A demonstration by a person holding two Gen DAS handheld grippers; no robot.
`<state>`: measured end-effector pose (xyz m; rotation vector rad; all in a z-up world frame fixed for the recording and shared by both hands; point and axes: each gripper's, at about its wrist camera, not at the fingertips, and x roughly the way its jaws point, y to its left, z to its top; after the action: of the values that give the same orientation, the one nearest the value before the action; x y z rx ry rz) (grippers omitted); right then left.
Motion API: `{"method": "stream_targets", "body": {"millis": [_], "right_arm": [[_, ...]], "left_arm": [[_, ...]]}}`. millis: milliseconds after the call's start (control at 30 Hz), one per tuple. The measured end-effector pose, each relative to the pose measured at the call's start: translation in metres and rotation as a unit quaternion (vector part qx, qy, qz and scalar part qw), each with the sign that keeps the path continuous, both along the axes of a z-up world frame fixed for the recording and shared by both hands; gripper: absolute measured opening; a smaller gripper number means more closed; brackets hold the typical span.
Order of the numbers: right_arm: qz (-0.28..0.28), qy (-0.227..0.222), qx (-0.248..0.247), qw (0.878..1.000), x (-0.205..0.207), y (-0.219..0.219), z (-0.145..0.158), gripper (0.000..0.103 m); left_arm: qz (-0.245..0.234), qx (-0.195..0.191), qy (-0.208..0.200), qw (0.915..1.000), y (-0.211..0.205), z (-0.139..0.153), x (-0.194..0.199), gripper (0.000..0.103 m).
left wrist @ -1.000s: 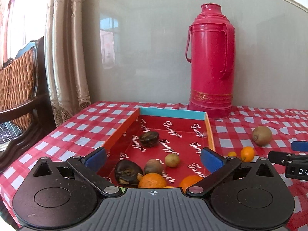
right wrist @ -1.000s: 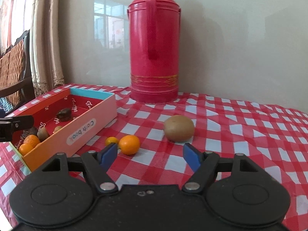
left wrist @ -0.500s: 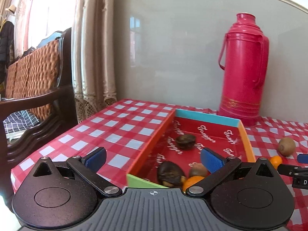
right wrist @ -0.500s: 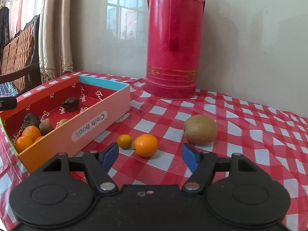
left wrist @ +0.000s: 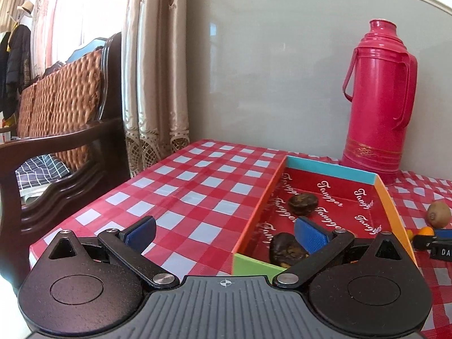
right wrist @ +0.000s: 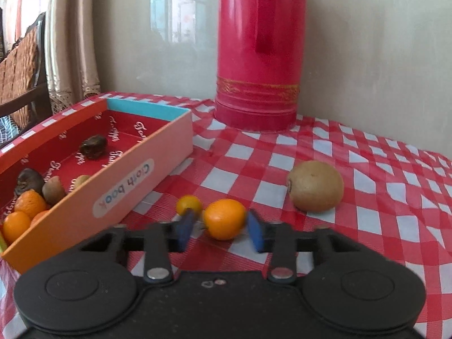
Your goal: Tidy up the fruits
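Note:
An open red-lined box lies on the checked tablecloth. It holds oranges, small kiwis and dark fruits. My left gripper is open and empty, straddling the box's near left corner. A small orange lies on the cloth between the blue pads of my right gripper. Its jaws are closing, with a thin gap still showing at the left pad. A tiny yellow-orange fruit sits just left of it and a large kiwi to the right.
A tall red thermos stands against the wall behind the box. A wooden chair with a wicker back and curtains are off the table's left edge. My right gripper's tip shows at the left view's right edge.
My right gripper has moved up to the small orange and its jaws have narrowed around it. My left gripper has shifted left, so the box now sits to its right.

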<state>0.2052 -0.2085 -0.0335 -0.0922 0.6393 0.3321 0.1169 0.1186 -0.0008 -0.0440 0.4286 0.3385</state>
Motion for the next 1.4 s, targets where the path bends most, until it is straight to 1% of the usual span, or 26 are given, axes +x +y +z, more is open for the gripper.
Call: {"method": "stream_targets", "body": {"millis": [67,167,367,500,633,767,900,967,1000,1033,1067,1100,1133,1200,1233,1267,1300,1400], "right_arm": [[0.000,0.002,0.006,1.000,0.000,-0.002,0.002,0.025],[-0.002,-0.009,-0.002,1.000,-0.005,-0.001,0.005,0.025],[-0.003,-0.018,-0.006,1.000,-0.012,-0.001,0.016,0.025],[0.004,-0.039,0.003,0.999,-0.023,0.001,0.031,0.025],[0.038,-0.071,0.024,0.996,-0.040,0.014,0.048,0.025],[0.086,-0.100,0.041,0.990,-0.058,0.038,0.059,0.025],[0.130,-0.105,0.041,0.985,-0.068,0.067,0.062,0.025],[0.147,-0.098,0.038,0.984,-0.069,0.079,0.059,0.026],[0.155,-0.095,0.038,0.983,-0.070,0.084,0.057,0.029],[0.158,-0.097,0.035,0.982,-0.071,0.087,0.055,0.044],[0.160,-0.100,0.033,0.981,-0.073,0.089,0.054,0.064],[0.161,-0.105,0.035,0.981,-0.074,0.089,0.054,0.071],[0.158,-0.113,0.040,0.980,-0.076,0.088,0.055,0.074],[0.148,-0.123,0.043,0.980,-0.077,0.083,0.057,0.074],[0.137,-0.130,0.046,0.981,-0.077,0.077,0.059,0.077],[0.123,-0.137,0.051,0.982,-0.077,0.070,0.059,0.083],[0.108,-0.142,0.056,0.982,-0.077,0.061,0.059,0.085],[0.048,-0.156,0.063,0.985,-0.075,0.030,0.061,0.088]], "left_arm": [[0.001,-0.001,-0.001,1.0000,0.002,0.001,-0.001,0.103],[0.003,-0.005,-0.003,1.0000,0.005,0.002,-0.002,0.103],[0.000,-0.008,-0.006,0.9999,0.006,0.005,-0.005,0.103],[0.005,-0.012,-0.007,0.9999,0.008,0.006,-0.007,0.103],[0.008,-0.017,-0.010,0.9998,0.010,0.008,-0.010,0.103],[0.008,-0.014,-0.012,0.9998,0.010,0.010,-0.012,0.103],[0.010,-0.013,-0.010,0.9998,0.010,0.009,-0.013,0.103],[0.009,-0.010,-0.006,0.9999,0.010,0.008,-0.013,0.103],[0.010,-0.008,-0.005,0.9999,0.011,0.008,-0.013,0.103],[0.011,-0.007,-0.005,0.9999,0.011,0.008,-0.014,0.103],[0.012,-0.007,-0.004,0.9999,0.011,0.008,-0.013,0.103],[0.012,-0.007,-0.003,0.9999,0.012,0.008,-0.013,0.103],[0.013,-0.007,-0.003,0.9999,0.012,0.008,-0.013,0.103],[0.013,-0.009,-0.007,0.9998,0.011,0.009,-0.014,0.103],[0.011,-0.013,-0.008,0.9998,0.010,0.010,-0.013,0.103],[0.007,-0.015,-0.010,0.9998,0.008,0.011,-0.013,0.103],[0.001,-0.016,-0.013,0.9998,0.005,0.011,-0.013,0.103],[-0.025,-0.019,-0.023,0.9992,-0.011,0.014,-0.013,0.103]]}}
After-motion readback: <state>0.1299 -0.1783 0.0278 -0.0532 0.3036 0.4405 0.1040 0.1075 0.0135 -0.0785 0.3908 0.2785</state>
